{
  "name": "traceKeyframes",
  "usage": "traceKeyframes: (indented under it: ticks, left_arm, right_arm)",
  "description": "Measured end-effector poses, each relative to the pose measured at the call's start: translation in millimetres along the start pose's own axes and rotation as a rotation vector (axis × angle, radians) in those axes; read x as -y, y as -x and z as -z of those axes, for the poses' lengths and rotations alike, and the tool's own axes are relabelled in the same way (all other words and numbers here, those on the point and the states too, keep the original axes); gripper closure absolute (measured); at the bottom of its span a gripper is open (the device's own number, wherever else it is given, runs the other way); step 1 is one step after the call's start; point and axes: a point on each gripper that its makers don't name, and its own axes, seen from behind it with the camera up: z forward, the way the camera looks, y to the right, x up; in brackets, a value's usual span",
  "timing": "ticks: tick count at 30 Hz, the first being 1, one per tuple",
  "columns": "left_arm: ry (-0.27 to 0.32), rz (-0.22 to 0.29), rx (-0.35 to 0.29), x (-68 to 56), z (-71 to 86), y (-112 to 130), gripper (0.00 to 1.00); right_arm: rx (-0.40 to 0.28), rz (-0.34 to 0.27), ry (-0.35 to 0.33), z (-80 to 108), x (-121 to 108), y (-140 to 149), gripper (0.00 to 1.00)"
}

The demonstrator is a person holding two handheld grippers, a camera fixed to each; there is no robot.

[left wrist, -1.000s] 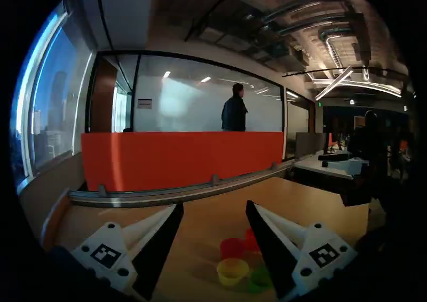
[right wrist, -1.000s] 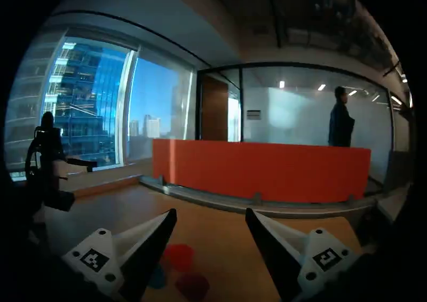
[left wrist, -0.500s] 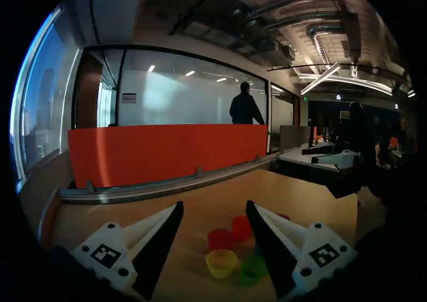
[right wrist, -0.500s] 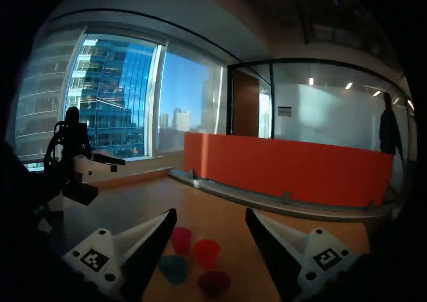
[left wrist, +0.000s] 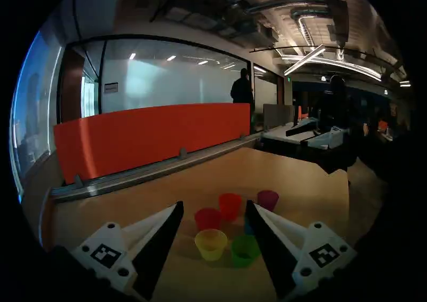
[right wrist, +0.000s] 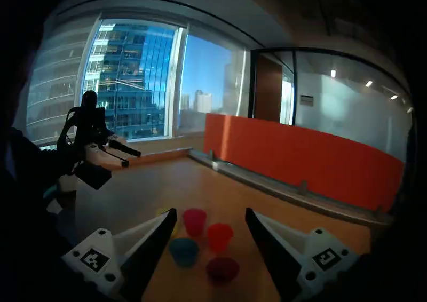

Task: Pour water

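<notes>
Cups [left wrist: 230,206] on table [left wrist: 299,179]; left claw [left wrist: 214,203], right claw [right wrist: 210,211] hover above, both wide, empty.

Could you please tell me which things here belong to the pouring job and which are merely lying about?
Job: yellow cup, green cup, nearer red cup, farther red cup, purple cup, table, left tongs and right tongs, both open.
Lying about: orange partition, window, distant person.
</notes>
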Motion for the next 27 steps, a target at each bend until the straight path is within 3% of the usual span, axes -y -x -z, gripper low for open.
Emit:
traceKeyframes:
  ticks: [5, 27]
  left_arm:
    - [0.009, -0.013, 0.032, -1.7, -1.9, 14.8, 0.14]
    - [0.086, 0.004, 0.132, -30.6, -14.4, 89.7, 0.14]
  right_arm:
    - [0.030, 0.018, -0.018, -1.8, 3.6, 12.2, 0.00]
    - [0.137, 0.045, -0.100, -20.1, 18.1, 71.9, 0.00]
